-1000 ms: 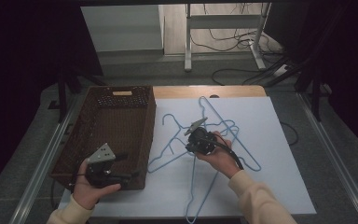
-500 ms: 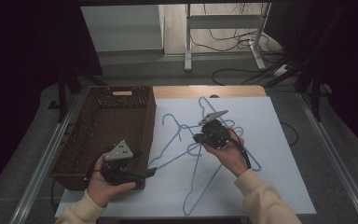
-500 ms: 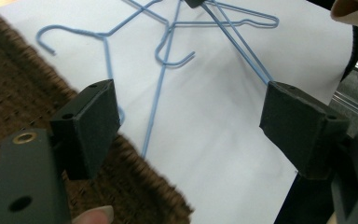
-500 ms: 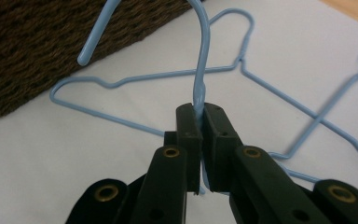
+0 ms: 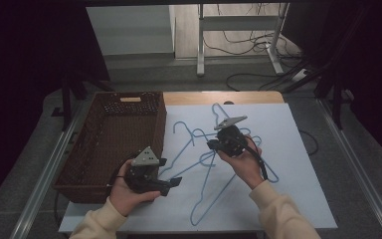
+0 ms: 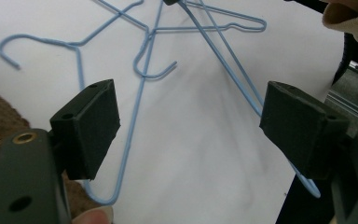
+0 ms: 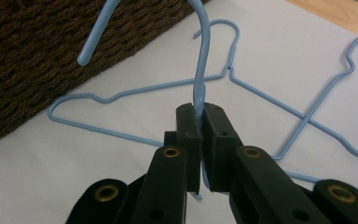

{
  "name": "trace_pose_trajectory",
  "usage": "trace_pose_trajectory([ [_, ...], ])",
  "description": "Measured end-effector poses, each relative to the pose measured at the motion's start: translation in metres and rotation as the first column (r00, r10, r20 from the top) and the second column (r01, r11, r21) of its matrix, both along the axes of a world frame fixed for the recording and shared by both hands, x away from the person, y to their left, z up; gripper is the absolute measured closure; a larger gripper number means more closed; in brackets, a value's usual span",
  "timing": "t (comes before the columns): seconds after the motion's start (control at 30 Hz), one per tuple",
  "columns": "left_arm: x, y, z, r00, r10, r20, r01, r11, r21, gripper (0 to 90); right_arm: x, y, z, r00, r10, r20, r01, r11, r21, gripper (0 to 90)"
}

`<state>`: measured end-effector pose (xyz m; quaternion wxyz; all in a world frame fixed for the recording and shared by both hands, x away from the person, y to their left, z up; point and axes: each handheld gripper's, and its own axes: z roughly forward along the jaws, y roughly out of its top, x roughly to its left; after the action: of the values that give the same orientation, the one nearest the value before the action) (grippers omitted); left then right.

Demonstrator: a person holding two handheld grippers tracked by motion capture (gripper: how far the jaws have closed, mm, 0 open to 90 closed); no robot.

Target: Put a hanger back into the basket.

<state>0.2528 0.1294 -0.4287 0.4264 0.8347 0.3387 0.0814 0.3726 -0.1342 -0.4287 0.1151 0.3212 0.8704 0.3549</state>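
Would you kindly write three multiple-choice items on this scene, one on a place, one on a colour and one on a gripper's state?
1. Where does the basket stand?
A. At the table's left side, beside the white sheet
B. At the table's right edge
C. On the floor behind the table

2. What colour are the wire hangers?
A. Red
B. Light blue
C. Black

3. How does the right gripper stand?
A. Wide open above the sheet
B. Shut on nothing
C. Shut on a hanger's neck below the hook

Answers:
1. A, as the high view shows the basket left of the sheet.
2. B, as every hanger shows light blue against the white sheet.
3. C, as the right gripper view shows its jaws pressed together on the blue wire, while the left gripper stands wide open.
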Motion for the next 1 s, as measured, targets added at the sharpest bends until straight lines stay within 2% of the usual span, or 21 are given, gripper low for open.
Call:
trace_pose_trajectory([
  [0.23, 0.010, -0.016, -0.005, 0.9990, 0.010, -0.043, -0.011, 0.9997, -0.023, 20.1, -0.002, 0.002, 0.002, 0.9998, -0.020, 0.008, 0.019, 1.000, 0.008, 86.3],
  [0.47, 0.014, -0.038, -0.012, 0.9963, -0.006, -0.085, 0.006, 1.0000, -0.007, 21.6, -0.005, 0.003, 0.006, 0.9988, -0.044, 0.023, 0.043, 0.999, 0.021, 86.3],
  [0.67, 0.018, -0.048, -0.017, 0.9934, -0.010, -0.114, 0.008, 0.9998, -0.019, 23.5, -0.008, 0.005, 0.008, 0.9981, -0.053, 0.031, 0.052, 0.998, 0.029, 86.3],
  [0.77, 0.022, -0.057, -0.025, 0.9889, -0.012, -0.148, 0.007, 0.9995, -0.029, 25.2, -0.009, 0.008, 0.008, 0.9980, -0.053, 0.034, 0.052, 0.998, 0.032, 86.3],
  [0.93, 0.027, -0.064, -0.033, 0.9849, -0.014, -0.172, 0.010, 0.9997, -0.023, 30.1, -0.012, 0.010, 0.010, 0.9979, -0.050, 0.041, 0.048, 0.998, 0.038, 86.3],
  [1.0, 0.032, -0.067, -0.039, 0.9796, -0.009, -0.201, 0.004, 0.9996, -0.027, 34.7, -0.014, 0.012, 0.012, 0.9977, -0.048, 0.047, 0.046, 0.998, 0.044, 86.3],
])
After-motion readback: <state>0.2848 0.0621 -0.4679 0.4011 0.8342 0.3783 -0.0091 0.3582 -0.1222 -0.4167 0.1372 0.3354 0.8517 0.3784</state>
